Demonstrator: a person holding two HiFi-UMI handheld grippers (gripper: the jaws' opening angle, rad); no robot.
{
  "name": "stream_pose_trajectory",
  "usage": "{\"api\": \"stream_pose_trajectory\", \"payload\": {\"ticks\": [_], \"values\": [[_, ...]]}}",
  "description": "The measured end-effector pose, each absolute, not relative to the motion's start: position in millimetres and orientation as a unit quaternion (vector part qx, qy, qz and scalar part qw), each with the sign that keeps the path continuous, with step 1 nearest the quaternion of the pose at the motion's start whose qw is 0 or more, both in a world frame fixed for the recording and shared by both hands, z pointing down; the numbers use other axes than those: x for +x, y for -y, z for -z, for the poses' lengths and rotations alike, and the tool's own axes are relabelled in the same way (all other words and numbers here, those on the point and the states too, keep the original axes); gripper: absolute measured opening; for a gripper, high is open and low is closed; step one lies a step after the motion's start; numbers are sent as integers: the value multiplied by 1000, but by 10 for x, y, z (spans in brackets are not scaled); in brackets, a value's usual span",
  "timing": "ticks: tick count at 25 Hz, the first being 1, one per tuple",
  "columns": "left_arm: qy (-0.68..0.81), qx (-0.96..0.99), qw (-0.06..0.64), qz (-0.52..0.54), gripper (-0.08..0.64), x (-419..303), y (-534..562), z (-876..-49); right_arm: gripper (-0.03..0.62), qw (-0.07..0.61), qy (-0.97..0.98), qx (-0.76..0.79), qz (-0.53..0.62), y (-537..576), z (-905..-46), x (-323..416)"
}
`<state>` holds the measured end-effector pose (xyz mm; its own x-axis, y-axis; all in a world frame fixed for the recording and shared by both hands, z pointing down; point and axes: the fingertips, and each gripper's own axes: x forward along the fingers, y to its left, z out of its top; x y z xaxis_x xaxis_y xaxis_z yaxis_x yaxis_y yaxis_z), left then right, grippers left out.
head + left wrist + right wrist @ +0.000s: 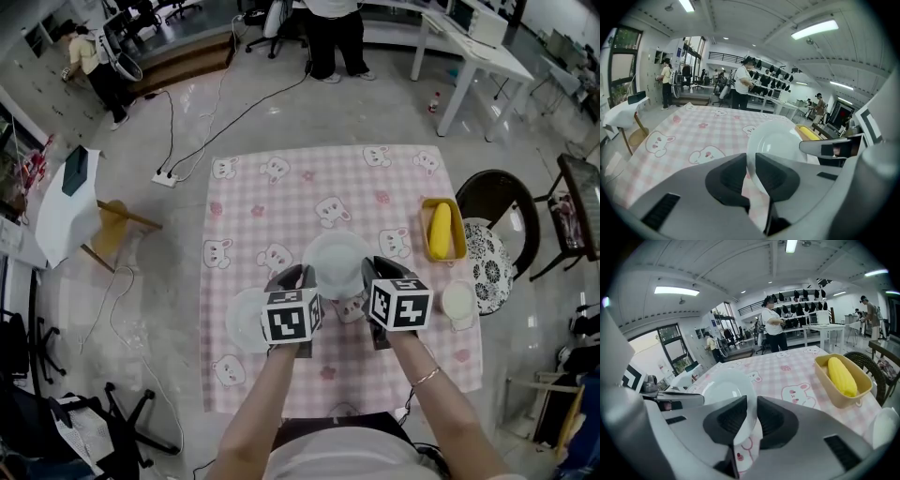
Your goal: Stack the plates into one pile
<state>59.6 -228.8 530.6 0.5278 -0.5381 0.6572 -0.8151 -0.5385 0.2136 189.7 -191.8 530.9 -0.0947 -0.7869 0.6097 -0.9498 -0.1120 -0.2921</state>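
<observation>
A white plate (337, 265) hangs tilted a little above the pink checked tablecloth (281, 192), carried between both grippers. My left gripper (302, 275) is shut on its left rim; in the left gripper view the plate (780, 143) runs edge-on between the dark pads (726, 180) of that gripper (751, 161). My right gripper (372, 267) is shut on the opposite rim, and the right gripper view shows the plate (723, 391) pinched in that gripper (752, 411). A second white plate (242, 321) lies flat on the cloth, partly hidden under the left gripper's marker cube.
A yellow tray with a corn cob (442, 230) sits near the table's right edge, with a small white dish (458, 302) in front of it. A chair with a patterned cushion (489, 269) stands close on the right. People stand beyond the table's far edge.
</observation>
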Motion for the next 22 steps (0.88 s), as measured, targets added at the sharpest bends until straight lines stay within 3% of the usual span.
{"api": "stream_pose_trajectory", "payload": {"ticks": [22], "values": [[511, 778, 284, -231, 72, -1314, 1524, -5077, 72, 159, 742, 564, -326, 1493, -5123, 46]]}}
